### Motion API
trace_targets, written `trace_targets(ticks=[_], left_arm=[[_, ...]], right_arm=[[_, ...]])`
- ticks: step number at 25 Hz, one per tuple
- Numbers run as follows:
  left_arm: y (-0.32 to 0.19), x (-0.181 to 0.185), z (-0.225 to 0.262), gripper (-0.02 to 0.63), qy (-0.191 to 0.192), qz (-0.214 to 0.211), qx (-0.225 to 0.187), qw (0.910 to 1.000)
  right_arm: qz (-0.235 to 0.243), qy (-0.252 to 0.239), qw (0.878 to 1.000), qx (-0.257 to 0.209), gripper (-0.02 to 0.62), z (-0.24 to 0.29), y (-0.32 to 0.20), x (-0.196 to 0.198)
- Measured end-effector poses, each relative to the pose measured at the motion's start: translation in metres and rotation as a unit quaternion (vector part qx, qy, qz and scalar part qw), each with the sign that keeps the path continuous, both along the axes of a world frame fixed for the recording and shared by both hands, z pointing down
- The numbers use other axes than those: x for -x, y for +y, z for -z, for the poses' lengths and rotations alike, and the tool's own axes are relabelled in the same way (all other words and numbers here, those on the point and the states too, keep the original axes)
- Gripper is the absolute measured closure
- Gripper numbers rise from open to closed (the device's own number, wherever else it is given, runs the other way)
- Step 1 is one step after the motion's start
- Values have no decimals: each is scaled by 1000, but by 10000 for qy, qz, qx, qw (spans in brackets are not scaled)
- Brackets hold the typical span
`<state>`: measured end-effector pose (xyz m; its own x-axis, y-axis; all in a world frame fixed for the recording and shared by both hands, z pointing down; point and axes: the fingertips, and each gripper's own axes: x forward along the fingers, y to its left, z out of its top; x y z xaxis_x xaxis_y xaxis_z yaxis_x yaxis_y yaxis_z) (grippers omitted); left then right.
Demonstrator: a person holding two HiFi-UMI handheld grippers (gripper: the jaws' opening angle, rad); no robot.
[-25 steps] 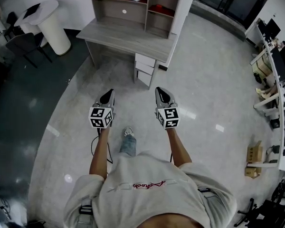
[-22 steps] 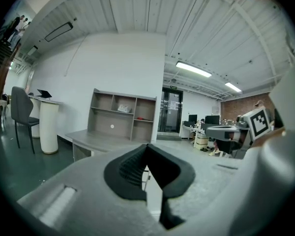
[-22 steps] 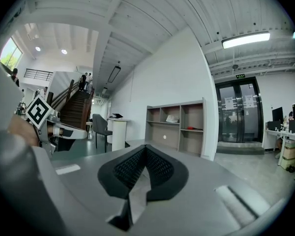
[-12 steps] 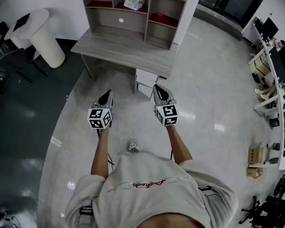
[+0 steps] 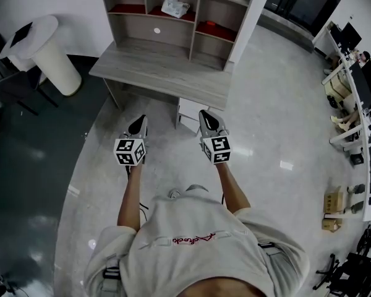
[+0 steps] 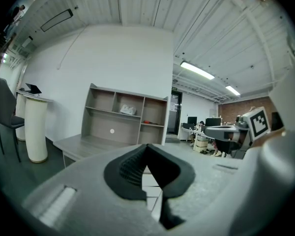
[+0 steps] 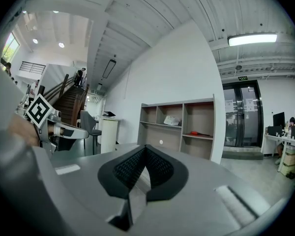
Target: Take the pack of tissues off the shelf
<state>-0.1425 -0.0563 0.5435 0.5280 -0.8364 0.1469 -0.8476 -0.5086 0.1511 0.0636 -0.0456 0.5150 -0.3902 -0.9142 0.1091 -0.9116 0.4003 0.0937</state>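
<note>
The shelf unit [image 5: 214,12] stood on its desk [image 5: 161,70], well apart from you. You held the left gripper [image 5: 140,121] and right gripper [image 5: 207,116] side by side above the floor, each with jaws closed on nothing. What looked like the pack of tissues [image 5: 174,7] lay in the upper middle compartment.

**Small and Half-Seen**

The pack of tissues [image 5: 175,7] on the shelf [image 5: 240,26] showed only as a pale crumpled lump, its print unreadable. Nearby, the red patches [image 5: 215,30] were too small to identify. The person's torso [image 5: 191,246] hid both legs.
</note>
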Motion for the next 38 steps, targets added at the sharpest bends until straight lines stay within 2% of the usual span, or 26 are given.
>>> trace_targets(ticks=[8,17,24,38], left_arm=[[-29,-9,1,607,-90,-115,-67,9999],[-80,-4,-2,607,-120,-35,-90,9999],[-155,-13,-11,607,-177,-73,-21,9998],[-340,-31,19,607,-263,-24,-104,9996]], right_arm=[[40,74,9999,85,588,-15,-23,-1],[179,42,9998,12,588,-14,-79,9],[193,14,9998,-16,588,-18,-158,6],[269,-122,9994,-192,588,22,-350,-8]])
